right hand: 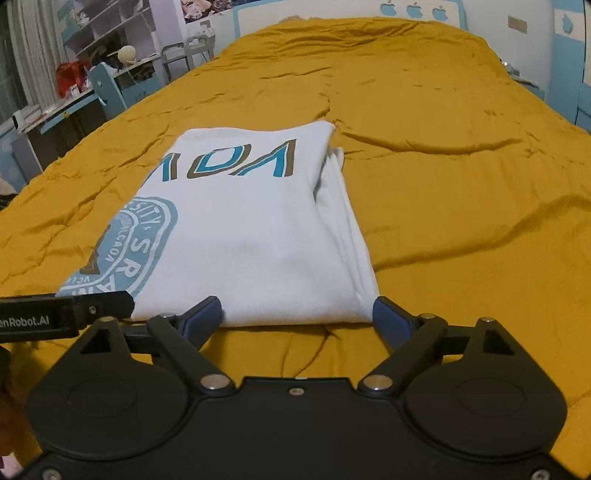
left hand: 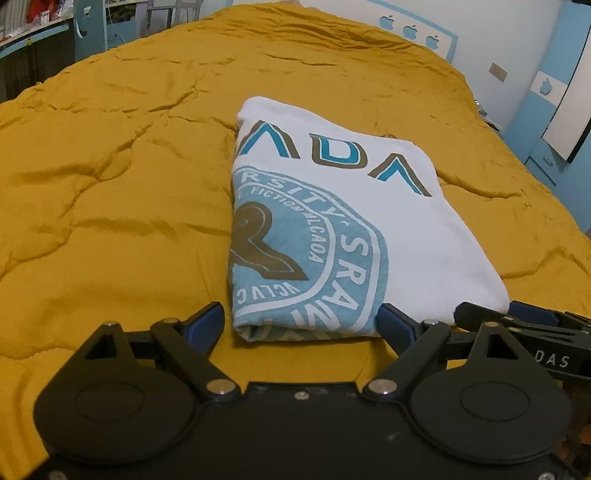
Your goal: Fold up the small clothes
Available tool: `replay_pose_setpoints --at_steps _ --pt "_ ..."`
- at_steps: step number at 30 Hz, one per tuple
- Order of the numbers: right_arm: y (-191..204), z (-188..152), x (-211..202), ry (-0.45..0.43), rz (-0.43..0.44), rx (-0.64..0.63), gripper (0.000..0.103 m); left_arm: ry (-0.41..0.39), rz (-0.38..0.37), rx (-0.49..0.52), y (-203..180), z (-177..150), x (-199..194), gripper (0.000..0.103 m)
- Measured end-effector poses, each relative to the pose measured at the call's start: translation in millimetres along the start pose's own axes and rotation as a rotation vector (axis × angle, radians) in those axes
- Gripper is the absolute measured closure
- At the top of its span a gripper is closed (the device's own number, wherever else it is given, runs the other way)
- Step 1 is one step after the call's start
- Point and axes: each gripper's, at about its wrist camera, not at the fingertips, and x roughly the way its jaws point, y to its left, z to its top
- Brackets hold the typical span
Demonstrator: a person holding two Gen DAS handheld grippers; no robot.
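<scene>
A white T-shirt (left hand: pixel 332 206) with a light-blue round print and blue-brown letters lies folded into a thick rectangle on the mustard-yellow bedspread (left hand: pixel 110 184). My left gripper (left hand: pixel 303 321) stands open at the near left part of the fold, its blue fingertips (left hand: pixel 207 321) either side of that edge and not pressing on it. The right gripper (right hand: pixel 297 314) is open too, its pads (right hand: pixel 388 314) flanking the near right corner of the same T-shirt (right hand: pixel 251 221) on the bedspread (right hand: pixel 461 221). Each gripper shows at the edge of the other's view.
The bed stretches far ahead and to both sides. A desk with shelves and a blue chair (right hand: pixel 107 88) stand beyond its left edge. A white headboard with blue apple shapes (left hand: pixel 410 31) and blue-white cabinets (left hand: pixel 554 92) lie at the far end and right.
</scene>
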Motion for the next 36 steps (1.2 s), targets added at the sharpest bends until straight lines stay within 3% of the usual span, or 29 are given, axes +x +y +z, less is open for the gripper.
replay_pose_setpoints --at_steps 4,10,16,24,28,32,36 --pt "-1.7 6.6 -11.0 -0.013 0.017 0.036 0.012 -0.016 0.004 0.007 -7.1 6.9 -12.0 0.009" --pt "7.4 21.6 -31.1 -0.127 0.003 0.003 0.012 -0.103 -0.008 0.019 -15.6 24.2 -35.2 0.003" --pt "7.8 49.5 -7.6 -0.178 -0.023 -0.037 0.012 -0.106 0.027 -0.013 -9.8 47.8 -11.4 0.002" --pt "-7.3 46.8 45.6 -0.036 -0.102 -0.019 0.012 0.024 0.064 -0.053 2.1 38.4 40.7 0.000" --pt "-27.6 49.0 43.5 -0.020 -0.009 0.085 0.012 0.013 0.036 -0.070 6.8 42.4 37.7 0.002" --pt "-40.4 73.0 37.9 -0.138 0.059 0.107 0.012 -0.022 0.022 -0.069 8.6 55.8 33.0 0.002" --pt "-44.7 106.9 59.9 -0.183 0.103 0.074 0.015 -0.038 0.022 -0.060 7.4 65.8 36.9 0.002"
